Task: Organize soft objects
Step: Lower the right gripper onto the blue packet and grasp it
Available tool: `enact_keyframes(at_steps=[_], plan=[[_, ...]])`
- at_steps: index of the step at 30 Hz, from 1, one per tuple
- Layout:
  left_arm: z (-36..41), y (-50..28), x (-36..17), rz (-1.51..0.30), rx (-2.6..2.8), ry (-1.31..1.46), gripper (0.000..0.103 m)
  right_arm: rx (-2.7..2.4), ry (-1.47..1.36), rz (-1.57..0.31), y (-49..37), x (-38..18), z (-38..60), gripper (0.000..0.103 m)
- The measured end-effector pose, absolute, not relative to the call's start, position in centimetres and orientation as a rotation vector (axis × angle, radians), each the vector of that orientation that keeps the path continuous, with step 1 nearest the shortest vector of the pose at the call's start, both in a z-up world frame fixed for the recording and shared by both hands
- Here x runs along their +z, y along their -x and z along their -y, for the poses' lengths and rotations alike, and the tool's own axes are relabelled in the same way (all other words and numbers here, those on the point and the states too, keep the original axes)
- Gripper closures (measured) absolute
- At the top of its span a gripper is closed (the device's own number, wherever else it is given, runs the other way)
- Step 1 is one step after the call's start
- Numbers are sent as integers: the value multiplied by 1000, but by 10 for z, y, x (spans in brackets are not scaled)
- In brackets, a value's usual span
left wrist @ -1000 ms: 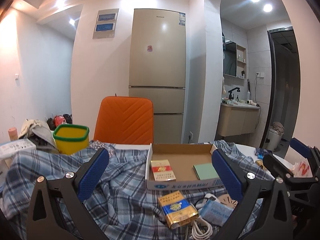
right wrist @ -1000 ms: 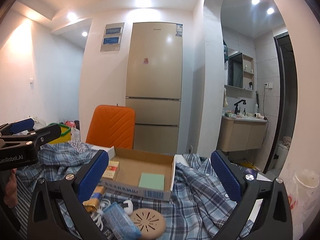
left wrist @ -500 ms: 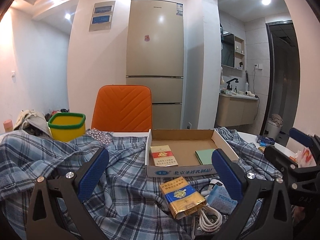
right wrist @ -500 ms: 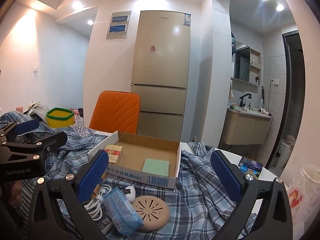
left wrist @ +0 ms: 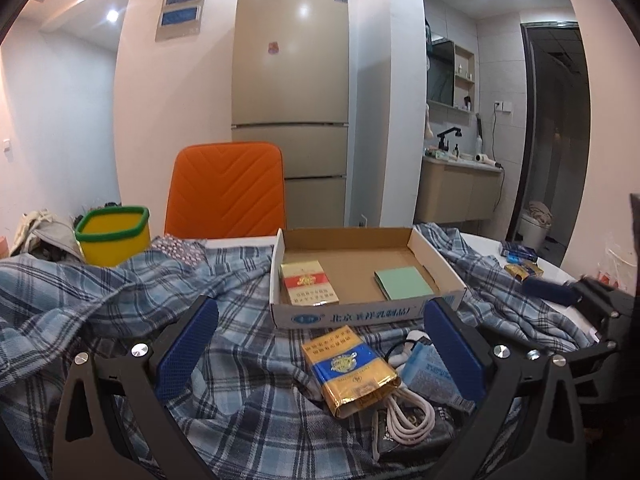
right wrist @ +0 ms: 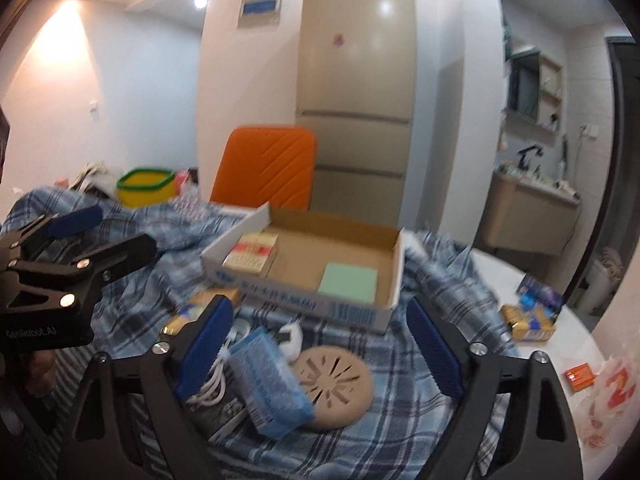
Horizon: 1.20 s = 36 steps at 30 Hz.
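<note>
While your right claw (right wrist: 320,344) narrows over the tissue pack (right wrist: 272,384) (nothing pinched yet), your left claw (left wrist: 320,356) stays wide, empty, above the plaid cloth (left wrist: 120,300) covering the tabletop (right wrist: 500,280); cardboard tray (left wrist: 360,316) sits mid-cloth.

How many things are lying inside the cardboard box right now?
2. A red and gold pack lies at the left end of the cardboard box, and a green pad lies toward the right end. The rest of its floor shows bare, so nothing looks hidden.
</note>
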<state>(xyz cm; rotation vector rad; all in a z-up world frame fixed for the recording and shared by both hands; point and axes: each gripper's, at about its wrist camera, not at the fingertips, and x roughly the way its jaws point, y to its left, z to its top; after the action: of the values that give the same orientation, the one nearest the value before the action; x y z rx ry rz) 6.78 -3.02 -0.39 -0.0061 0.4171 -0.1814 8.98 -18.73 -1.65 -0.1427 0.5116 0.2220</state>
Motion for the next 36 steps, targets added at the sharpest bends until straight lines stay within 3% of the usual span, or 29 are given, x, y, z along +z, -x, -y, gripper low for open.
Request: enact_keyframes(at_steps=[7,11,15,28,36], plan=[[31,-74,-11,-469,-193,9,7,297,114,-695,-110,-43,185,37],[30,-78,-13,-489,-198,15,9,332,92,-728,-113,-46,186,38],[29,-78,-14,-492,-201,15,9,361,71,-813,-123,-57,186,54],[32,-78,-14,-504,-212,-2,9,413,-1,-941,-139,-77,189,55],[33,-77,-14,-498,-212,-7,9,425,12,-890,-130,-69,188,71]])
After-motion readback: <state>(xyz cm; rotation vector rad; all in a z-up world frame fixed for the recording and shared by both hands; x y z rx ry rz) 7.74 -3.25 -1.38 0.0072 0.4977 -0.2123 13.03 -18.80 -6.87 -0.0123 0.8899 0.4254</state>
